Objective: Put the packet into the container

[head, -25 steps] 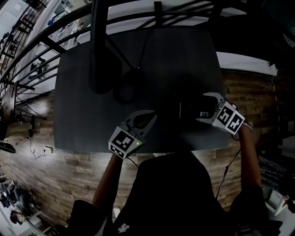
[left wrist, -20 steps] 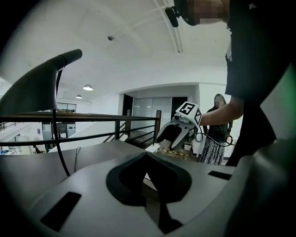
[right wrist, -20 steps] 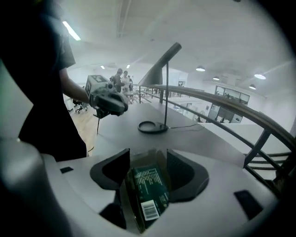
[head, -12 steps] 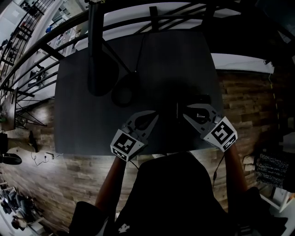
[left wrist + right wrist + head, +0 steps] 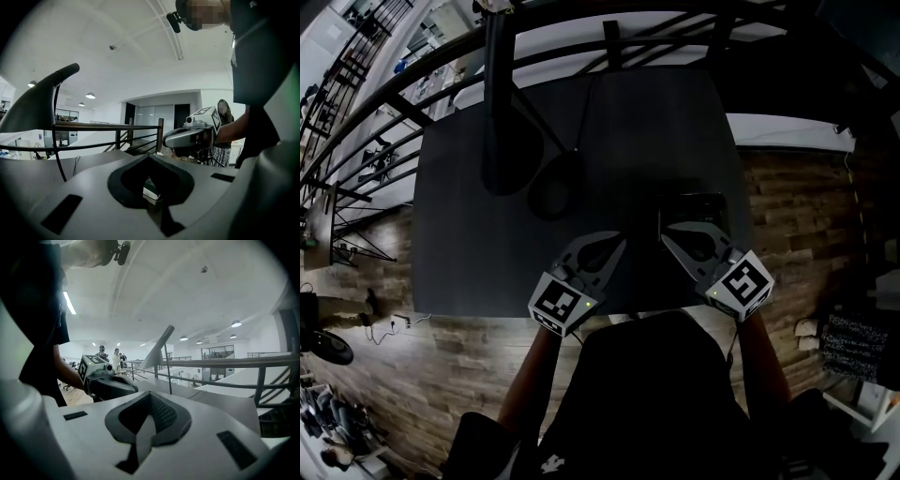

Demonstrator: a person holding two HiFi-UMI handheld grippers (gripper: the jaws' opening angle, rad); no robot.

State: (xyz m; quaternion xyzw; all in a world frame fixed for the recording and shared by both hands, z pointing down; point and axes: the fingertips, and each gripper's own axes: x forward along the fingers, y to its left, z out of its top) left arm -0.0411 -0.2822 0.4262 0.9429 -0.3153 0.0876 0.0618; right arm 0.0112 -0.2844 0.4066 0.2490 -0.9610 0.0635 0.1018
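The fingers of the right gripper [image 5: 668,232] have just been closing and now meet, with nothing between them. It hangs just on the person's side of the dark, low, rectangular container [image 5: 692,200], probably because its part is done: it carries no packet. The fingers of the left gripper [image 5: 615,243] are also together and empty. It is held to the left of the container, seemingly idle and out of the way. Through the gap behind the left tips shows a small, boxy, green-and-white packet [image 5: 150,186] with a pale printed face, lying toward the container. The head view is too dark to confirm that it sits inside. The container rests on a dark grey worktop [image 5: 478,225].
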